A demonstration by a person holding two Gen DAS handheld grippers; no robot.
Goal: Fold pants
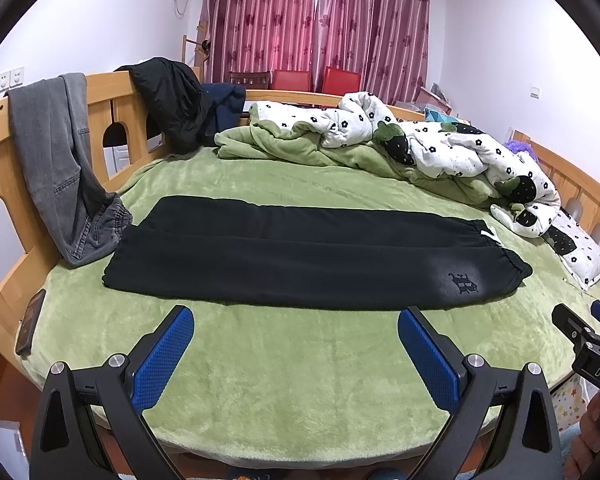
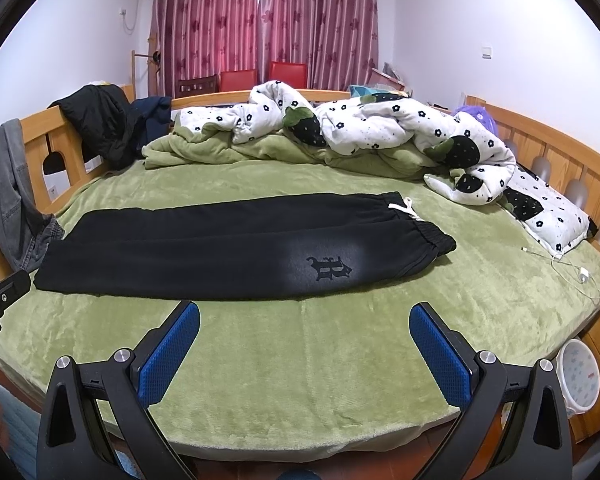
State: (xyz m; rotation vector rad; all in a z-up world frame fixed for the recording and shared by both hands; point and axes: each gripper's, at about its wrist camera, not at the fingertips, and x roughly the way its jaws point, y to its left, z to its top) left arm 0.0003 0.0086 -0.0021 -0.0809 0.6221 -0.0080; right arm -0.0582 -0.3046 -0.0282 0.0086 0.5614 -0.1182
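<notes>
Black pants lie flat across the green bed sheet, folded lengthwise with one leg on the other. The elastic waistband with a white drawstring is at the right, and a dark emblem shows near it. My left gripper is open, held just short of the pants' near edge, nothing between its blue pads. Over the sheet in front of the emblem, my right gripper also stands open and empty. Each gripper shows at the edge of the other's view.
A rumpled white flowered quilt over a green blanket fills the far side. Grey jeans and a black jacket hang on the wooden bed frame at left. A phone lies at the left edge, a white charger cable at the right.
</notes>
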